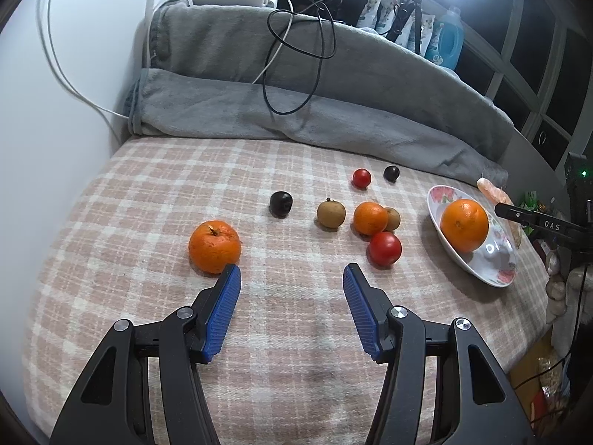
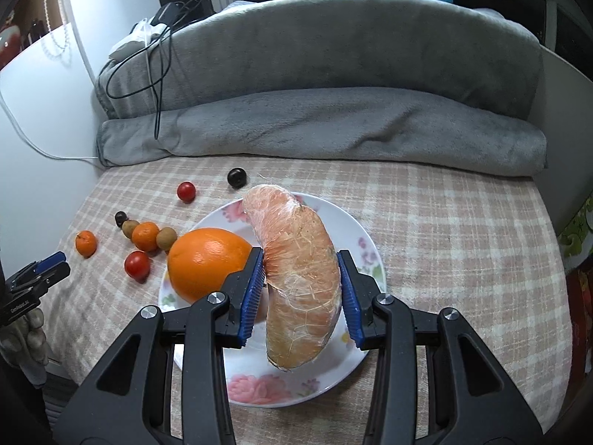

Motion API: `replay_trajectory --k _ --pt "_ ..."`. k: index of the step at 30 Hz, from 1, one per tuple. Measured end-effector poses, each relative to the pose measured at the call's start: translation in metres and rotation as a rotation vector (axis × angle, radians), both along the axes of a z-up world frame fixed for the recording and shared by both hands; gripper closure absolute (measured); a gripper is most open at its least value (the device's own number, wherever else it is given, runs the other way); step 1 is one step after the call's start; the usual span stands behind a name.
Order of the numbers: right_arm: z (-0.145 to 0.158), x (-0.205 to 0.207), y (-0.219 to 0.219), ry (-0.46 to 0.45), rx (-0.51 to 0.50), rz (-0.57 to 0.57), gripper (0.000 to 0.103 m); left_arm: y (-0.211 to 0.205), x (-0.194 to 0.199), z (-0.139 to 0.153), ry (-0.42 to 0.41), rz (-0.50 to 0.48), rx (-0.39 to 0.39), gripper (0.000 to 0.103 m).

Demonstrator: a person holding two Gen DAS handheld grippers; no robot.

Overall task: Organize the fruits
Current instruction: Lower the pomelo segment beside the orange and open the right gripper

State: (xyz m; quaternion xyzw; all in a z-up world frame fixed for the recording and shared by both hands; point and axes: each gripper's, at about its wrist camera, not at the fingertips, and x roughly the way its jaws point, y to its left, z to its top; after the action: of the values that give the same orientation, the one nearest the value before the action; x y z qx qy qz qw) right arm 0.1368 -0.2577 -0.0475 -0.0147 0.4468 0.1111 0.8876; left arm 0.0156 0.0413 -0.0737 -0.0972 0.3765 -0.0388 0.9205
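My right gripper (image 2: 301, 289) is shut on a peeled pomelo segment (image 2: 296, 274) and holds it just above the flowered white plate (image 2: 355, 230). A big orange (image 2: 207, 263) lies in the plate, also seen in the left wrist view (image 1: 464, 224). My left gripper (image 1: 292, 278) is open and empty over the checked cloth. A tangerine (image 1: 214, 246) sits just beyond its left fingertip. Small fruits lie ahead: a red tomato (image 1: 384, 247), a small tangerine (image 1: 370, 218), a longan (image 1: 331, 214), a dark plum (image 1: 281, 204).
A folded grey blanket (image 1: 296, 118) with black and white cables (image 1: 296, 55) runs along the back of the checked cloth (image 1: 148, 193). Another red tomato (image 1: 361, 178) and dark fruit (image 1: 391, 173) lie near it. The plate (image 1: 478, 267) sits close to the right edge.
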Motion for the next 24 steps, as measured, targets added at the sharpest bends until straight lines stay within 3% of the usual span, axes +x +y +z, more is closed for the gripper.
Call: replay_trajectory --k 12,14,15,16,24 --pt "-0.004 0.0 -0.002 0.009 0.0 -0.018 0.061 -0.002 0.0 0.003 -0.004 -0.007 0.001 0.046" --pt "-0.002 0.0 -0.003 -0.002 0.004 -0.026 0.053 -0.001 0.0 0.004 -0.005 -0.005 0.001 0.046" --pt "0.0 0.0 -0.004 -0.013 0.007 -0.031 0.038 -0.001 0.0 0.004 -0.006 -0.004 0.0 0.046" --pt "0.003 -0.001 -0.005 -0.028 0.012 -0.034 0.029 -0.001 0.0 0.004 -0.006 -0.002 0.0 0.046" --pt "0.014 -0.005 0.004 -0.052 0.03 0.001 0.029 -0.001 -0.001 0.003 -0.003 0.002 -0.001 0.046"
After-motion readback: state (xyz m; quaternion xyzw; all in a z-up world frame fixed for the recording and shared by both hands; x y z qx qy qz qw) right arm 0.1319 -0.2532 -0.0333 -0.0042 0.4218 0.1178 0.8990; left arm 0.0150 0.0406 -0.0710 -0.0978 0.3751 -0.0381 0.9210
